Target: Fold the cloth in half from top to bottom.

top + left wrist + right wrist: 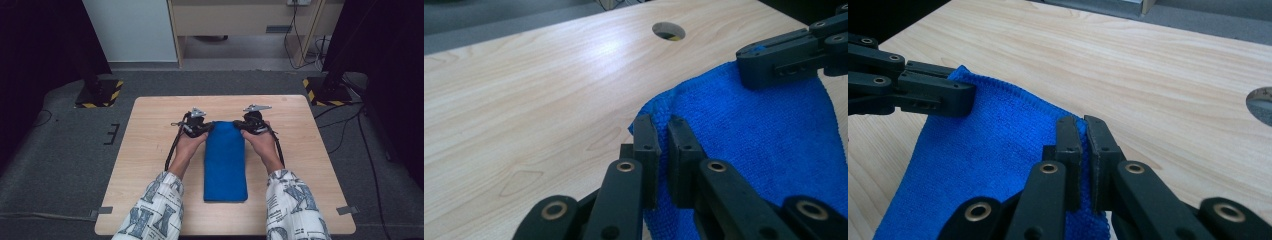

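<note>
On the bench [150, 150], both claws are gripping the blue towel's [225, 160] far corners.
Left claw [659, 131] and right claw [1083, 131] are pinching shut; its long axis is running toward the person.

Looks like a lab recording bay: bare wooden table [150, 165] on grey carpet [60, 150], hazard-striped stand bases [99, 93] beyond it, black curtains [35, 45] either side.

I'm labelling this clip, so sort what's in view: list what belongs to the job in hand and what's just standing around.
In the job:
blue cloth, folded long on the table
left gripper, shut on its far corner
right gripper, shut on the other far corner

Standing around:
table hole
cabinet
floor cables
</note>
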A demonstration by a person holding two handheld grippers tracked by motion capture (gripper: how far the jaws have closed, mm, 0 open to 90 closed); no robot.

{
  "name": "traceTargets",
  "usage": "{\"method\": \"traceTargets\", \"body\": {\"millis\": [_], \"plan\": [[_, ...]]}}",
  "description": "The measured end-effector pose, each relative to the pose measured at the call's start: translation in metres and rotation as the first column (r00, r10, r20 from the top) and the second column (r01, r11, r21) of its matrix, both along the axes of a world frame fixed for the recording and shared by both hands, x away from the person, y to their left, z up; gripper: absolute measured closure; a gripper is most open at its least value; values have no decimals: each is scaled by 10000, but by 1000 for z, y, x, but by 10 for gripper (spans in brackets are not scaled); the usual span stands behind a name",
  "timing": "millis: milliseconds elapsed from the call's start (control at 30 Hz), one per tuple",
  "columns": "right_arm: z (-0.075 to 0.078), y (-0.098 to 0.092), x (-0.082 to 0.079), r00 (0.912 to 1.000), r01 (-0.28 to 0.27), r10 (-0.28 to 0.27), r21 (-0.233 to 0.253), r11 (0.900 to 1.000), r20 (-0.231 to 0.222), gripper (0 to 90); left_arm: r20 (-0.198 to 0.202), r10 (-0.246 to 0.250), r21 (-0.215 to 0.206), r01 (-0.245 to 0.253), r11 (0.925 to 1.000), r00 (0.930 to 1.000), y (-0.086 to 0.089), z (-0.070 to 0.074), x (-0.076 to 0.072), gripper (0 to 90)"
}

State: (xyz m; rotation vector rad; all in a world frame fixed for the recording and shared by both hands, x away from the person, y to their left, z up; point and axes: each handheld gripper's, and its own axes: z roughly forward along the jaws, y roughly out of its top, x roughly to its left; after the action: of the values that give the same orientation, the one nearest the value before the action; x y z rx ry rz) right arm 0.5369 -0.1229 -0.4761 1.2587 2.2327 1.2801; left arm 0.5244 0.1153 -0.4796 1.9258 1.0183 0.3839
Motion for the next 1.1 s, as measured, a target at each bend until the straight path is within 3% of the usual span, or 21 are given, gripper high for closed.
{"method": "traceTargets", "body": {"millis": [400, 667, 867, 1100], "plan": [[3, 1, 4, 9999, -53, 52, 71, 10000, 150, 865, 170, 71, -140, -68, 9999, 9998, 2, 2, 1, 843], [9, -2, 6, 9993, -2, -6, 216, 9998, 384, 865, 359, -13, -83, 16, 10000, 9994, 0, 11, 5, 842], [12, -5, 1, 9986, -81, 78, 64, 9999, 530, 865, 473, -117, 44, 115, 9999, 9988, -3, 16, 0, 841], [16, -11, -14, 9967, -277, 259, 227, 9994, 763, 864, 670, -311, 196, 298, 9994, 9973, -5, 26, -11, 840]]}}
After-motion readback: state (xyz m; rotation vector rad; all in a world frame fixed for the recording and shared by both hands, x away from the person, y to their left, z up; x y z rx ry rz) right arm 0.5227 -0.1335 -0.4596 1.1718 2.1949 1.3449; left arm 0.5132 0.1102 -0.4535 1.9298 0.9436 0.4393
